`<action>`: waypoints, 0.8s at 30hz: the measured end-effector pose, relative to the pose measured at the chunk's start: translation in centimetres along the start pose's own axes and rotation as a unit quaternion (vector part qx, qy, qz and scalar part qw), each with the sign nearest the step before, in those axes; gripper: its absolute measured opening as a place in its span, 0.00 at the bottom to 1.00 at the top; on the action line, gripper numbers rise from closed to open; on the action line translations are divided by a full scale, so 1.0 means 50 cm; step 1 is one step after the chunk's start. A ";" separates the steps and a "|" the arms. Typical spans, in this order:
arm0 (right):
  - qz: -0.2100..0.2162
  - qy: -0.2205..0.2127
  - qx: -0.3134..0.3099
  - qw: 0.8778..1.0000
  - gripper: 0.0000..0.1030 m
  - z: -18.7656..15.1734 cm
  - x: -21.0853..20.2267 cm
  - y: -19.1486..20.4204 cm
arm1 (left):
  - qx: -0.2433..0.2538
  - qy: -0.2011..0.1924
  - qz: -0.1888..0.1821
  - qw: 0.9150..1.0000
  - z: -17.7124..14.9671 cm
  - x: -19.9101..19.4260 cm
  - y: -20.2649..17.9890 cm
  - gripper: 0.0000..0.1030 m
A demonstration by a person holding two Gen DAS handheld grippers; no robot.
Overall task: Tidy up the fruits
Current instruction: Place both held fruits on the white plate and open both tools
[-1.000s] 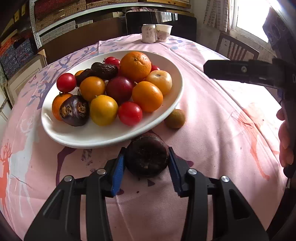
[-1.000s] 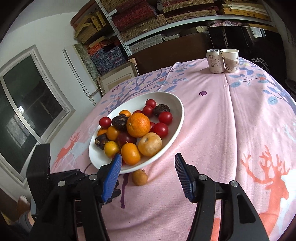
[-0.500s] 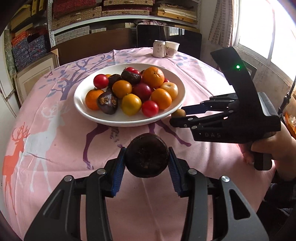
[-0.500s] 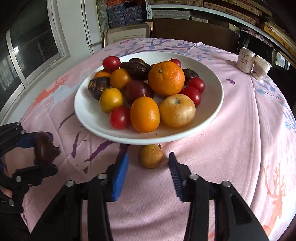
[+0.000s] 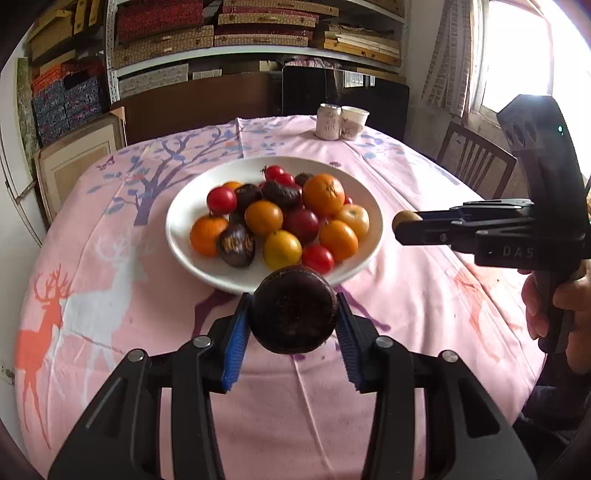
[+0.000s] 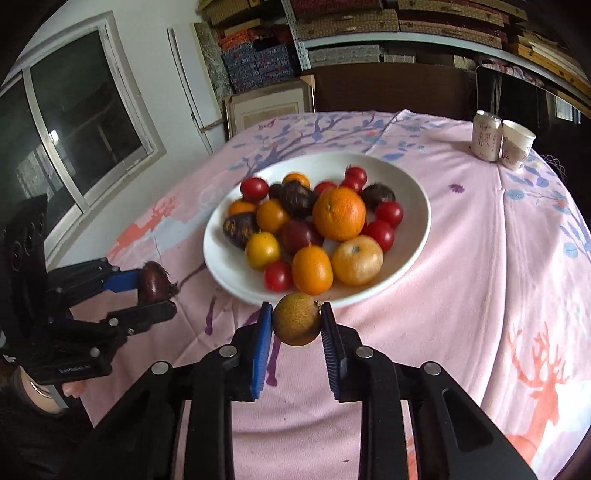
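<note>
Dark fruit [image 5: 293, 309] clamped in left gripper [image 5: 293, 325], brownish-green fruit [image 6: 296, 319] in right gripper [image 6: 297, 325], both level before the plate [image 6: 413, 218].

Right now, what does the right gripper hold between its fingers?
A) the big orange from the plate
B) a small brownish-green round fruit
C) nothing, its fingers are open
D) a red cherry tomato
B: in the right wrist view the right gripper is closed on a small brownish-green fruit, held in front of the white plate, while the left gripper holds a dark purple fruit.

Stacked shelves [image 5: 258, 33], bright window [image 5: 535, 55]
</note>
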State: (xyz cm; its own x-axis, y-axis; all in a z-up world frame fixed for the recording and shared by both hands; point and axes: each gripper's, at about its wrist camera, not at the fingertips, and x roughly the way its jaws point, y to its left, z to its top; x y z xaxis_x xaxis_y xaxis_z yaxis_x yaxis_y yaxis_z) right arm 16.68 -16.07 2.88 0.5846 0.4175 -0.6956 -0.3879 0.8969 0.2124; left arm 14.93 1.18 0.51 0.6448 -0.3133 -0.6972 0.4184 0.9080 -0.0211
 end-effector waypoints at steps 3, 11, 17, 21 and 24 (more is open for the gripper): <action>0.006 -0.018 0.020 1.000 0.26 0.070 -0.003 -0.019 | 0.005 -0.007 0.008 1.000 0.059 0.022 0.005 0.42; 0.003 -0.022 0.060 0.998 0.26 0.191 0.083 -0.056 | 0.007 -0.006 0.035 0.999 0.161 0.119 0.024 0.42; -0.002 -0.042 0.082 0.996 0.57 0.197 0.114 -0.075 | -0.008 -0.008 0.061 0.998 0.164 0.158 0.043 0.66; -0.003 -0.045 0.076 0.996 0.61 0.180 0.086 -0.063 | -0.014 -0.037 0.073 0.997 0.154 0.114 0.041 0.89; -0.002 -0.050 0.064 0.997 0.70 0.136 0.040 -0.039 | -0.035 -0.041 0.065 0.996 0.125 0.068 0.042 0.94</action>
State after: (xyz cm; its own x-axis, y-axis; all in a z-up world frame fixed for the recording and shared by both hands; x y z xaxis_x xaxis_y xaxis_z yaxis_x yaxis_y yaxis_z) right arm 23.44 -16.01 5.71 0.6569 0.4214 -0.6252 -0.2951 0.9068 0.3011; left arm 21.99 0.27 2.56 0.7421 -0.2107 -0.6364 0.2843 0.9586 0.0141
